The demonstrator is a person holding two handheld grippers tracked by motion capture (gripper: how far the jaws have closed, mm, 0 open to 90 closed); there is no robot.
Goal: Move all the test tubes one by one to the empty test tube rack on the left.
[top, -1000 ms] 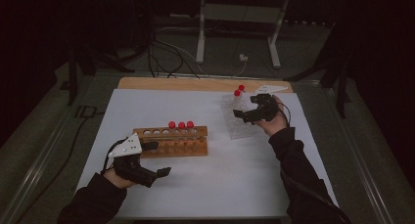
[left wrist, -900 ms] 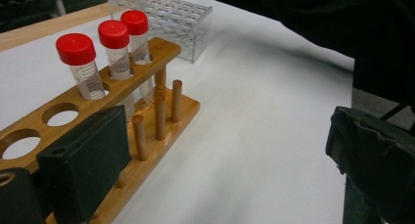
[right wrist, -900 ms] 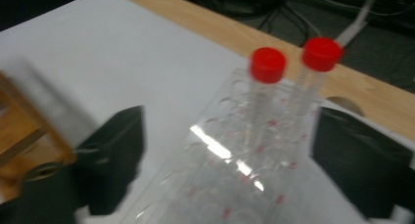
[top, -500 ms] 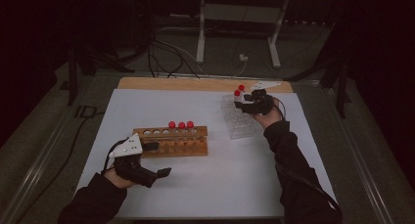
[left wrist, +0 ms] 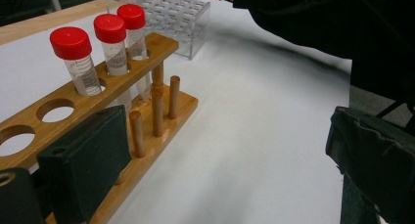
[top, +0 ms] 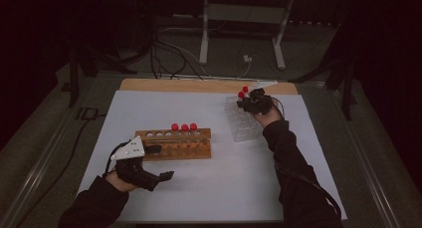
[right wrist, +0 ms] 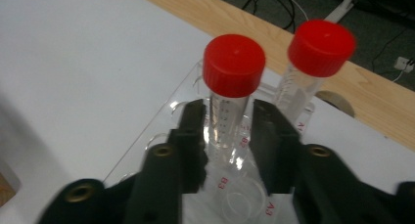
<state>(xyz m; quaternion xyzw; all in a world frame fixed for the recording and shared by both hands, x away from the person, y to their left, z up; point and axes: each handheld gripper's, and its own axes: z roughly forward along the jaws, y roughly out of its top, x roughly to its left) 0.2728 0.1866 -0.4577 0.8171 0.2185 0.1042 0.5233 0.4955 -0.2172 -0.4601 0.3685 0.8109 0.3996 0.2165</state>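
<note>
Right tool (right wrist: pixel 229 136) is clamped on a clear plastic red-capped tube (right wrist: pixel 230 99), upright over the clear plastic grid rack (top: pixel 242 124) at the tabletop's far right. Tube's light, stiff, slick; grip just below cap, w/ gentle squeeze. Left tool (top: pixel 158 162) hangs apart, idle.

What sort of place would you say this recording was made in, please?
Probably a lab-style test bench set up for recording. Red-capped tubes stand in a wooden rack, a clear plastic rack holds more, and the white table sits in a dark room with cables on the floor.
</note>
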